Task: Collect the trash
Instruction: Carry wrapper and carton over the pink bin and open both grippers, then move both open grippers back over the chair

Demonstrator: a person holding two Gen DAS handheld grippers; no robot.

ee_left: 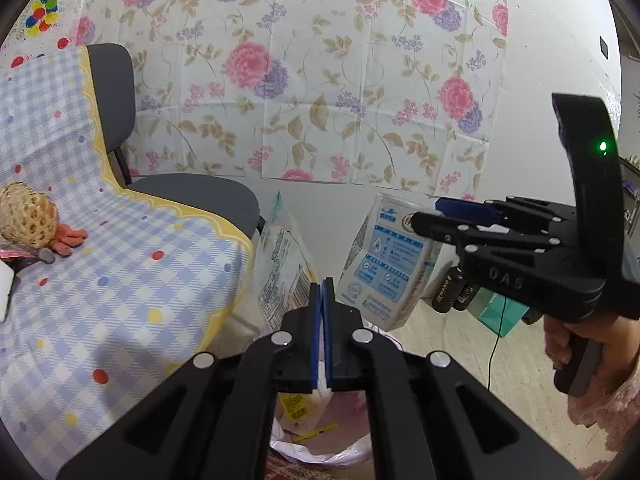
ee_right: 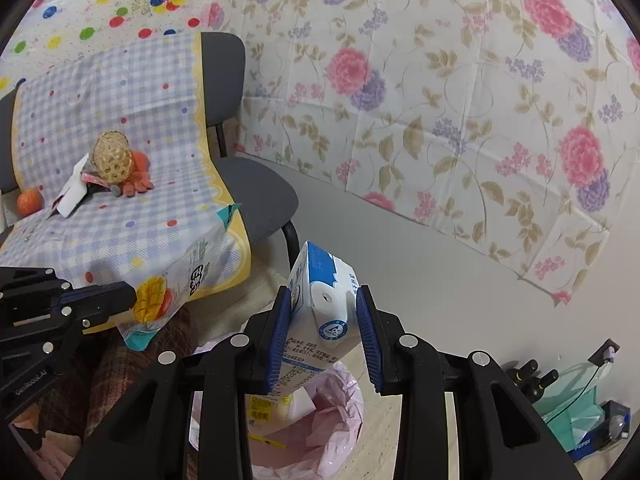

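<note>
Blue-padded right claw clamps milk carton; left claw pinches snack bag.

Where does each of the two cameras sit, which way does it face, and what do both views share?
Left wrist: sits on the left gripper, facing the floral wall and draped chair; its shut gripper pinches a snack bag; the person's right hand shows.
Right wrist: sits on the right gripper, facing the same wall over the pink-lined bin; it clamps a milk carton.
Shared: carton, snack bag, bin, chair, basket.
</note>
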